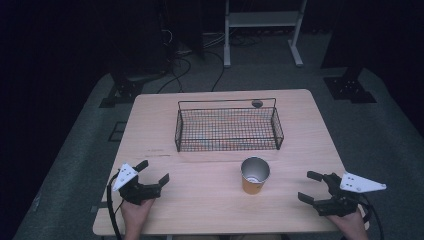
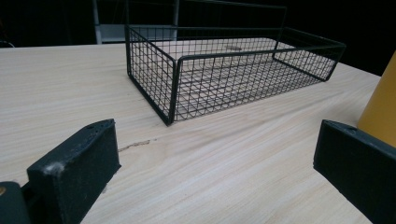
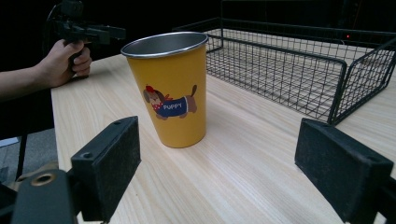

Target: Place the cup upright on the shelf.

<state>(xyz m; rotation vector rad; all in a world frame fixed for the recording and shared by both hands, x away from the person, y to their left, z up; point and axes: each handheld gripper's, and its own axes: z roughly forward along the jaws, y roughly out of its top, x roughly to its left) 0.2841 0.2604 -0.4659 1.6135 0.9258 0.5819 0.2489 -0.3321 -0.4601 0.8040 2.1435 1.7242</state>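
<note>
Right tool [image 1: 310, 186] sits at the near right of the surface [image 1: 210, 200], jaws spread wide, gripping nothing. In the right gripper view the gap betw. its jaws [image 3: 212, 163] looks toward the yellow cup [image 3: 170, 88], w/ bare wood between; no contact. Left tool [image 1: 152, 172] at the near left, also released and empty, jaws well apart in the left gripper view [image 2: 210, 172]; the cup's side just shows at the frame's right edge [image 2: 383, 107].

Cup [image 1: 255, 175] stands upright, mouth up, approx. mid-surface toward the near side, betw. the two tools and somewhat nearer the right one. Wire basket [image 1: 228, 127] lies beyond it, empty as far as I can tell, apart from the cup.

Progress, my read: nothing started. Cup ungrasped, basket unfilled. Prob. job is cup into basket, so all of it is left: approach, close on cup, lift over the basket wall, set down, let go.

Room: open wood all round the cup, clear lane from either tool. Basket's near wall is the one edge to clear on the way in. Surface edges are near both tools, esp. the right hand [image 1: 352, 222] at the near right corner, so little slack to pull back. Small dark round spot [image 1: 257, 103] at the far edge behind the basket, out of the way.
</note>
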